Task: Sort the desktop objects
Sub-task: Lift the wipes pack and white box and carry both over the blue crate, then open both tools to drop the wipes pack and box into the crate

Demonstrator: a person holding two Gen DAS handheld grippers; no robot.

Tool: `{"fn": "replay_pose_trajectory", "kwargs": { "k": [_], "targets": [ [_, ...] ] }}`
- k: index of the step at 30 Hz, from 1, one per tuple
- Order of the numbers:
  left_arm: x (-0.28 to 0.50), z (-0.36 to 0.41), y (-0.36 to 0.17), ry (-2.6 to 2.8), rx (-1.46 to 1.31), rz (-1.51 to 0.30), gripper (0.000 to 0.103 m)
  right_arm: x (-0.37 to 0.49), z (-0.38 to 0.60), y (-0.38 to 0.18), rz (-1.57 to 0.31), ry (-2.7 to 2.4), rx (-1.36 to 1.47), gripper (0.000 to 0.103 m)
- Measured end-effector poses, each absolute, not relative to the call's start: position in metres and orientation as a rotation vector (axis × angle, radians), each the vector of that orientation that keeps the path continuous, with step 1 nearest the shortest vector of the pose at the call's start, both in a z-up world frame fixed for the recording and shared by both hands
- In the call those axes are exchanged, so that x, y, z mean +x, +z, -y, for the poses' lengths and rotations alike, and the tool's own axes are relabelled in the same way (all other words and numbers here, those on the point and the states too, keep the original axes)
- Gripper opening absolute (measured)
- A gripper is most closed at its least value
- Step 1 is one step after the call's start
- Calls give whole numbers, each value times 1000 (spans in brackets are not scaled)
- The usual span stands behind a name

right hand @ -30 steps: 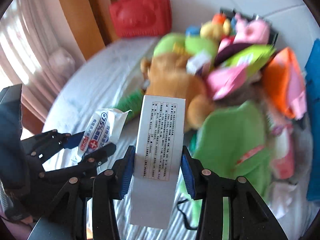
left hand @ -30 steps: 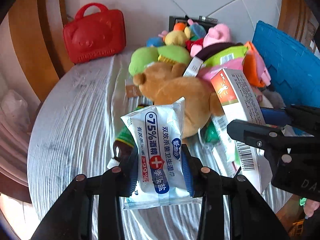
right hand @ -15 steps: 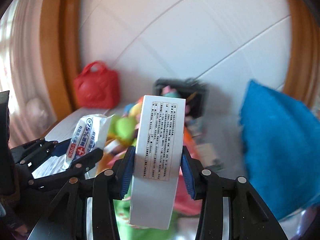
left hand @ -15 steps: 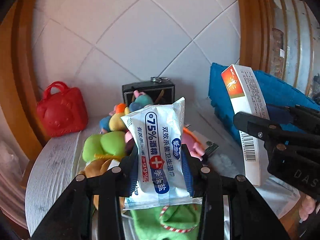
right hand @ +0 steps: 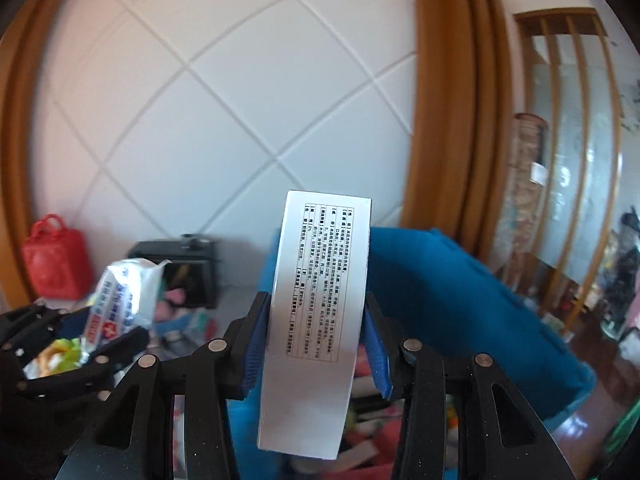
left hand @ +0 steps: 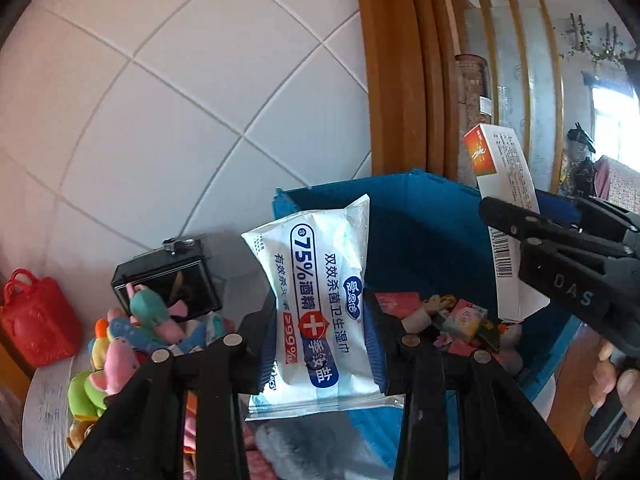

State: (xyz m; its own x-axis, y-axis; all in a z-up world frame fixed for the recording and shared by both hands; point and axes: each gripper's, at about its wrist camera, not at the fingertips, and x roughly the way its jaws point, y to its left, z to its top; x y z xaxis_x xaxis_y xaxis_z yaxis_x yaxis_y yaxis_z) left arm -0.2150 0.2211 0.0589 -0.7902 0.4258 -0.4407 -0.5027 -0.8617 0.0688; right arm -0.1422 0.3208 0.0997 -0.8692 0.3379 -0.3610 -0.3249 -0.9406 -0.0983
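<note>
Claws have both risen from the toy pile to the blue bin (left hand: 432,240), the left claw (left hand: 320,344) pinching the wipes pack (left hand: 320,300) and the right claw (right hand: 316,344) pinching the white box (right hand: 316,320), so dropping seems next.

Daylight, bright. Window (left hand: 614,120) at far right blows out white. Tiled wall (left hand: 180,100) evenly lit, slight pink cast at left. Fisheye bends straight lines; corners vignette black. Left view sharp; right view's background soft and smeared, box (right hand: 316,312) crisp.
</note>
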Motion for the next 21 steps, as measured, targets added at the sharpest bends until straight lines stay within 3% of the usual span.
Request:
{"fn": "replay_pose_trajectory", "kwargs": {
  "k": [9,15,21],
  "targets": [
    [-260,-356,47,2385,-968,-342,37,-153,-434,60,-26,2530,-754,43],
    [-274,-380,28,2341,-1128,-431,37,-156,-478,34,-152,2478,-862,43],
    [-273,-378,15,2314,-1179,-484,41,-156,-478,27,-91,2415,-887,43]
  ]
}}
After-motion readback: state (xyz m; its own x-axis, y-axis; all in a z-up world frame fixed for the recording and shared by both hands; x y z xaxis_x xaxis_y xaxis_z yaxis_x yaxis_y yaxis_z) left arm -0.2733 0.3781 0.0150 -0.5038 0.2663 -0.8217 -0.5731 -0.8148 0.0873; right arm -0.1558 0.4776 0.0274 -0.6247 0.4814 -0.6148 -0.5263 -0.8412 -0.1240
